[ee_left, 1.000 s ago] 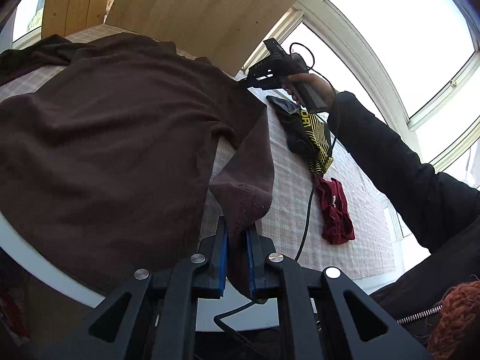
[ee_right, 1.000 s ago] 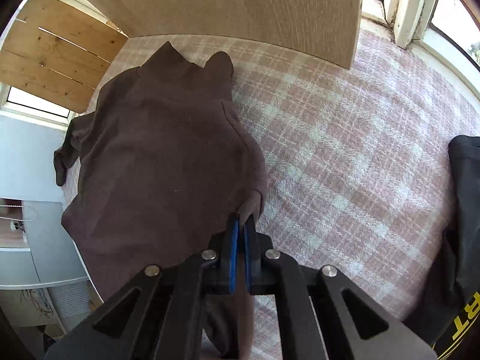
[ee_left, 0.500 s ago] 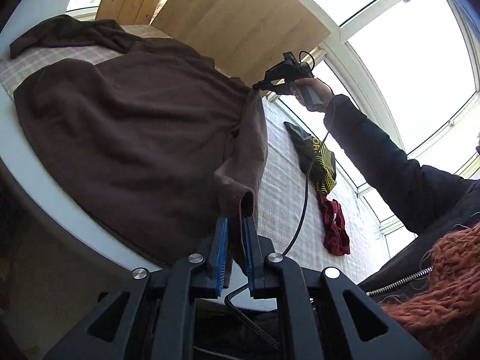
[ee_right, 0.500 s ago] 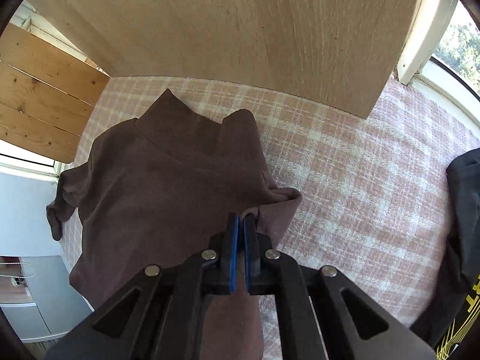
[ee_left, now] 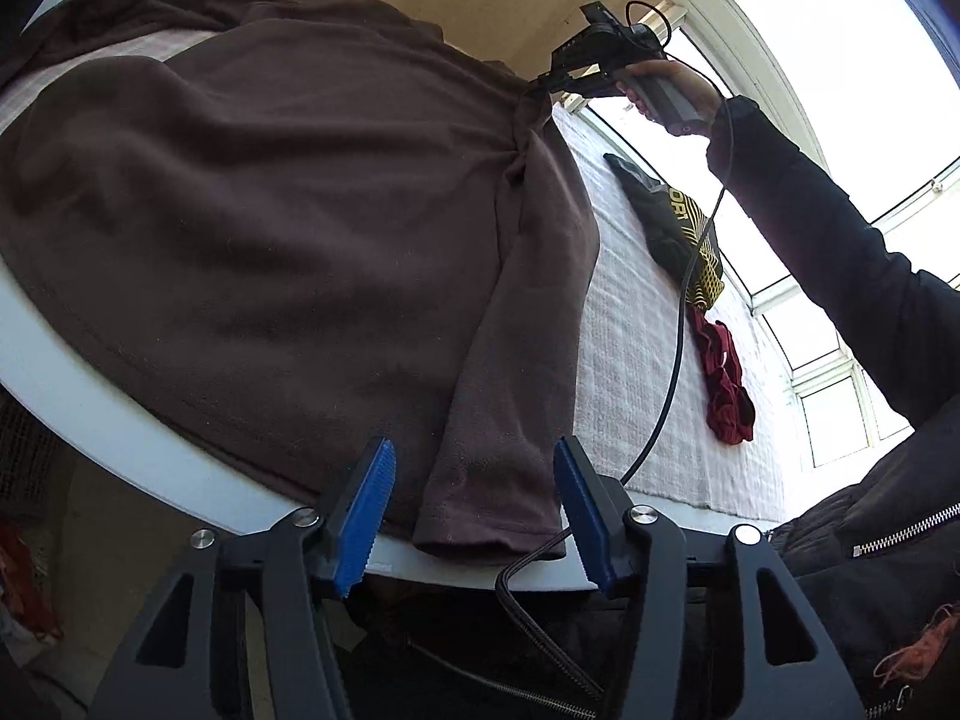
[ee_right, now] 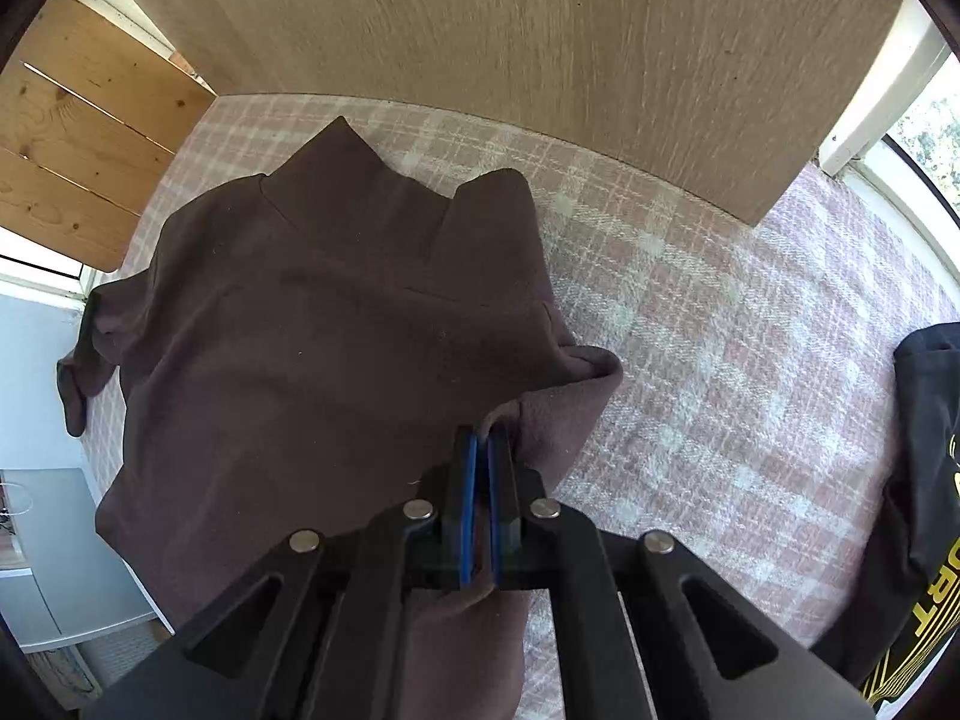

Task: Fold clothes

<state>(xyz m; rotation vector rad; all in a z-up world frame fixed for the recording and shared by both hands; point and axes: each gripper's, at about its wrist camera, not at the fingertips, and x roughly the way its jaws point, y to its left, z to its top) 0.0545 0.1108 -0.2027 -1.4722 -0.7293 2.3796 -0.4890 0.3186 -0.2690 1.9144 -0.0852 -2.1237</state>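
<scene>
- brown sweater lies spread on the worktop, over a pink checked cloth.
- its sleeve runs down to the near edge of the worktop, cuff hanging just over the white rim.
- left claw is wide open, blue pads either side of the cuff and apart from it, gripping nothing.
- right claw is closed tight on a fold of the sweater at the shoulder, the cloth bunched up around its tips.
- in the left view the right claw shows at the far side, pinching the same shoulder.
- black shirt with yellow print and a red garment lie further right on the cloth.
- wooden board stands behind the sweater.
</scene>
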